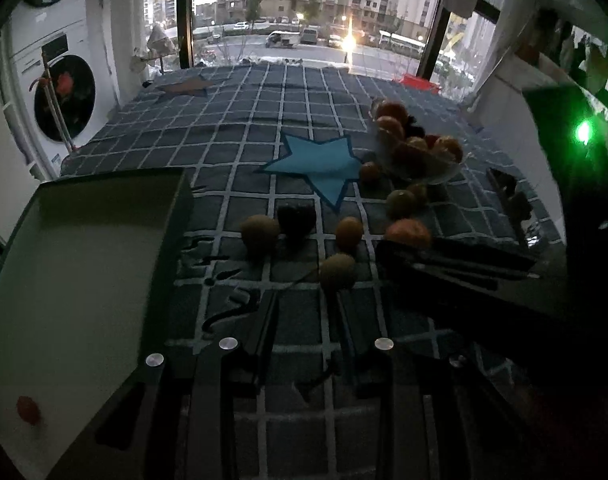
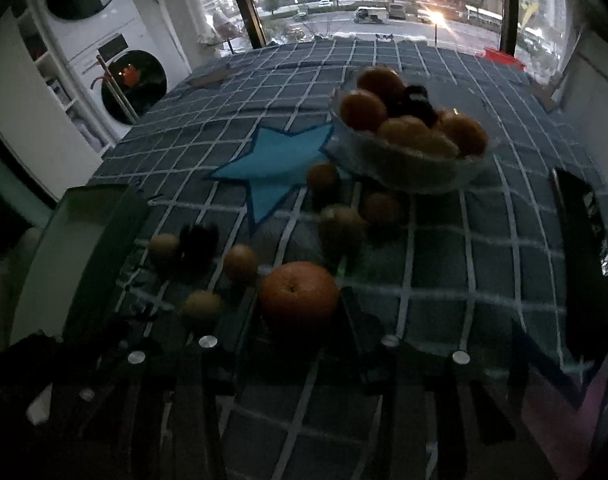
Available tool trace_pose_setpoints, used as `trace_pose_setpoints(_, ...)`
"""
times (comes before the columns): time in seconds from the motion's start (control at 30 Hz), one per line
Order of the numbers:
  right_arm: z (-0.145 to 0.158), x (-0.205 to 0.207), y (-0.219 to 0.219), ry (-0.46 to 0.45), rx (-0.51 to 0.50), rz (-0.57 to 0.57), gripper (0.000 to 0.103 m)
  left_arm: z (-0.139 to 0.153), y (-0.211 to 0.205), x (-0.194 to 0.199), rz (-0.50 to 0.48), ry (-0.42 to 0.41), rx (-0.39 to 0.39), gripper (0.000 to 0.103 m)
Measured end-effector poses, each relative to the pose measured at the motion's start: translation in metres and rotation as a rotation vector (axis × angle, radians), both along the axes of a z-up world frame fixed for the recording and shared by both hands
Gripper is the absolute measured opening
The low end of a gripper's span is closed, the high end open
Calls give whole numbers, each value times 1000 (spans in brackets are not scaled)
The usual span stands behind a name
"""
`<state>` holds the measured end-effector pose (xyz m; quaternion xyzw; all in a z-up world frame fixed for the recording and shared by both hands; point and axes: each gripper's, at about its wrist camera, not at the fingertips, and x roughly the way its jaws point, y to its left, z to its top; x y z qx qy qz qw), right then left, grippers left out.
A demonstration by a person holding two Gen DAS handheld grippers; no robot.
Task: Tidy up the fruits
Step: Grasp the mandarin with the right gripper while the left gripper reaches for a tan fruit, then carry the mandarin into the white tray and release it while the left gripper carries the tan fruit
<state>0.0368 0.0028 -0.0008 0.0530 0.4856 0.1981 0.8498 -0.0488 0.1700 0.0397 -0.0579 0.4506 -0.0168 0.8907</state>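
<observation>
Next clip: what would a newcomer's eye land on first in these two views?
Probably the orange between the right gripper's fingers, near the front of the checked blue cloth. Next, the glass bowl heaped with fruit behind it, beside the bright blue star. In the left wrist view, a small brownish fruit sits at the left gripper's fingertips, with a white tray at the left holding one small red fruit.

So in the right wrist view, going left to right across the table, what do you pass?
White tray → dark fruit → blue star → orange → glass bowl of fruit → black tray.
</observation>
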Motion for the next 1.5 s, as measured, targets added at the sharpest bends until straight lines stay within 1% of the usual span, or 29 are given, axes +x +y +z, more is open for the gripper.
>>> trace_pose_setpoints(0.2,-2,-32,-26,51,53,-28,43,16,13,-31,18,-47,3,31)
trace_pose_setpoints(0.37,1,-59,-33,67,60,-31,43,27,34,-55,62,-75,1,31)
trace_pose_setpoints(0.5,1,-77,-34,60,42,-44,43,28,45,-60,74,-59,-25,31)
trace_pose_setpoints(0.57,0,-85,-36,58,48,-54,43,28,41,-59,71,-59,-12,32)
trace_pose_setpoints(0.63,-2,-95,-41,63,49,-67,43,26,30,-54,35,-64,-2,32)
trace_pose_setpoints(0.67,-2,-99,-44,63,53,-72,43,23,26,-51,22,-63,-7,35)
trace_pose_setpoints(0.7,-1,-104,-49,63,56,-81,43,20,23,-47,19,-57,-12,63)
trace_pose_setpoints(0.73,-1,-107,-52,61,58,-87,43,18,21,-44,32,-57,-8,94)
trace_pose_setpoints(0.77,-1,-110,-56,59,62,-93,43,17,19,-42,53,-75,-1,96)
trace_pose_setpoints(0.8,0,-112,-60,57,66,-103,43,16,16,-37,72,-94,16,96)
trace_pose_setpoints(0.87,-1,-115,-67,58,71,-113,43,12,8,-22,61,-66,34,96)
trace_pose_setpoints(0.97,-3,-119,-78,59,87,-125,43,3,-3,4,70,-29,66,96)
trace_pose_setpoints(1.03,-3,-122,-84,58,100,-133,43,-5,-12,20,70,-3,99,96)
trace_pose_setpoints(1.07,-3,-123,-86,58,106,-135,43,-11,-18,29,63,13,119,96)
trace_pose_setpoints(1.1,-4,-124,-90,58,112,-138,43,-14,-20,32,59,20,130,93)
trace_pose_setpoints(1.13,-4,-125,-92,57,114,-139,43,-20,-26,38,48,36,155,82)
trace_pose_setpoints(1.17,-4,-126,-93,57,114,-140,43,-23,-29,40,41,49,171,78)
trace_pose_setpoints(1.2,-5,-127,-95,56,115,-141,43,-27,-32,44,33,71,190,71)
trace_pose_setpoints(1.23,-5,-128,-97,57,117,-143,43,-27,-33,44,39,55,187,71)
trace_pose_setpoints(1.27,-5,-128,-99,57,121,-147,43,-28,-34,45,41,63,194,68)
trace_pose_setpoints(1.3,-6,-128,-100,57,124,-150,43,-27,-34,45,37,57,182,55)
trace_pose_setpoints(1.33,-6,-128,-101,58,126,-153,43,-27,-33,46,33,57,172,38)
trace_pose_setpoints(1.4,-6,-127,-102,58,131,-156,43,-26,-32,46,25,65,157,27)
trace_pose_setpoints(1.5,-3,-127,-99,58,138,-150,43,-22,-24,36,20,64,106,27)
